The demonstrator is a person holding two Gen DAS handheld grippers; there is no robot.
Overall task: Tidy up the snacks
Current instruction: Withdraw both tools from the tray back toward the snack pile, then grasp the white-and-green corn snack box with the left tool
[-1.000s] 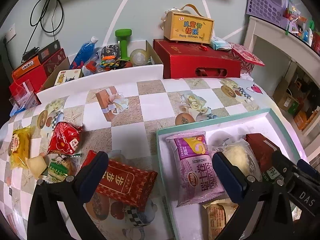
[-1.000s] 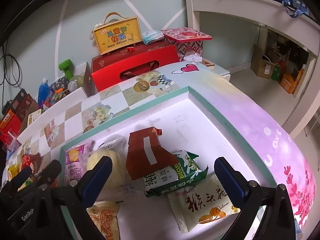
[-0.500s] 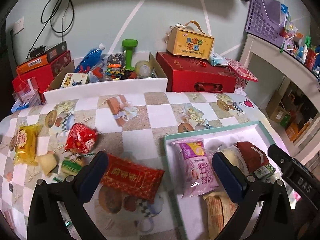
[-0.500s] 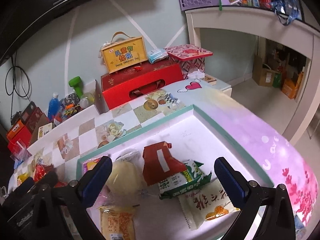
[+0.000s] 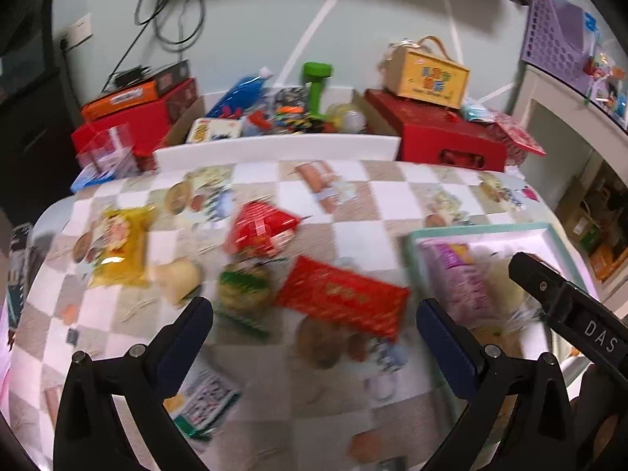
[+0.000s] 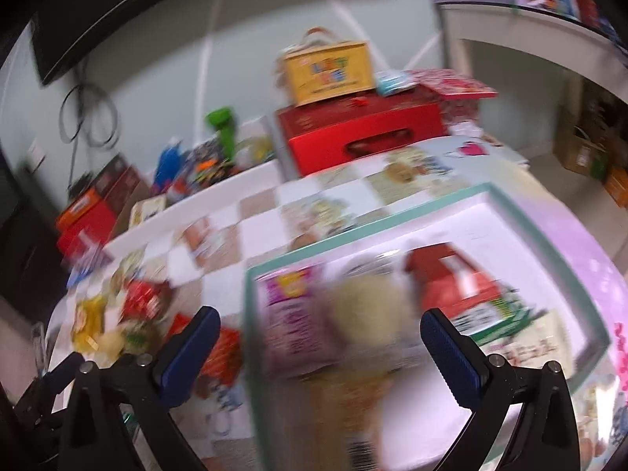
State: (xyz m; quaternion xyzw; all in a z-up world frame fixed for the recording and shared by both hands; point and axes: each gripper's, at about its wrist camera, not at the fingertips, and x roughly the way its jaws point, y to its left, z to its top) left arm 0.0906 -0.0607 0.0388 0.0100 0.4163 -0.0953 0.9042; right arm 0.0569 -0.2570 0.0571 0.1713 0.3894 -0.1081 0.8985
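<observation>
My left gripper (image 5: pixel 314 337) is open and empty above the checkered tablecloth. In front of it lies a flat red snack packet (image 5: pixel 341 298). Further off are a green-banded snack (image 5: pixel 243 290), a red bag (image 5: pixel 263 231), a yellow bag (image 5: pixel 117 243) and a pale bun (image 5: pixel 180 278). The teal-rimmed tray (image 5: pixel 471 231) at right holds a purple packet (image 5: pixel 459 274). My right gripper (image 6: pixel 320 349) is open and empty over the tray (image 6: pixel 369 219), which holds the purple packet (image 6: pixel 290 314), a wrapped bun (image 6: pixel 369 306), a dark red box (image 6: pixel 447 274) and a green biscuit pack (image 6: pixel 494 314). Both views are blurred.
At the table's back stand a red gift box (image 5: pixel 435 133) with a yellow carry box (image 5: pixel 428 74) on it, a cardboard box of clutter with a green dumbbell (image 5: pixel 316 82), and red boxes (image 5: pixel 137 117) at left. A white shelf (image 5: pixel 569 110) stands at right.
Both grippers have swung left and pulled back. The left view now centres on the loose snacks on the cloth; the tray has slid to the right. Both stay open.
</observation>
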